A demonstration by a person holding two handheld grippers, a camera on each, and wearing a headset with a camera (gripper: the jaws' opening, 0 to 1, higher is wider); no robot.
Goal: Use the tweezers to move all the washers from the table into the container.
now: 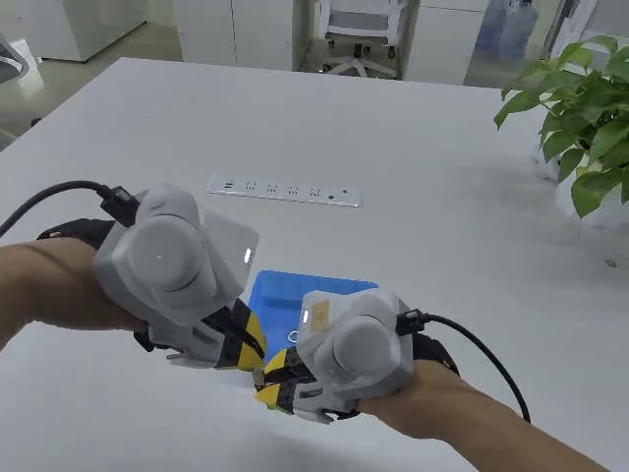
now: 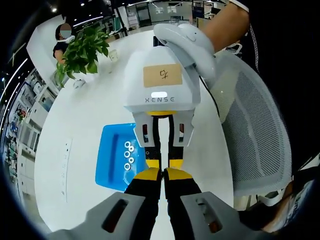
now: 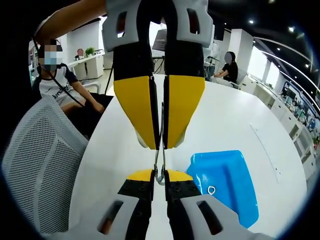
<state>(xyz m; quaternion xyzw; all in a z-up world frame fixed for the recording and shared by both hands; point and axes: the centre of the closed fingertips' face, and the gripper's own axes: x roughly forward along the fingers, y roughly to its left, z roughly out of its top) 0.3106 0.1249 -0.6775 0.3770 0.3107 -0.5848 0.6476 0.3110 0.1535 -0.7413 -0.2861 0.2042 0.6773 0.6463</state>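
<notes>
Thin metal tweezers point(image 3: 161, 150) run between the two grippers, which meet tip to tip above the table's near edge. My left gripper point(image 1: 254, 346) point(image 2: 163, 172) point(image 3: 161, 142) has its yellow pads shut on one end. My right gripper point(image 1: 277, 380) point(image 2: 163, 161) point(image 3: 160, 176) is shut on the other, looped end. Just beyond them lies a blue container point(image 1: 285, 290) point(image 2: 111, 167) point(image 3: 232, 182). Several washers point(image 2: 129, 154) lie in a row inside it, and one washer point(image 3: 211, 190) rests near its rim.
A white power strip point(image 1: 285, 190) lies across the table's middle. A potted plant point(image 1: 580, 108) point(image 2: 82, 52) stands at the far right corner. A grey mesh chair point(image 2: 255, 135) point(image 3: 40, 165) is behind me. People sit at desks point(image 3: 57, 85) nearby.
</notes>
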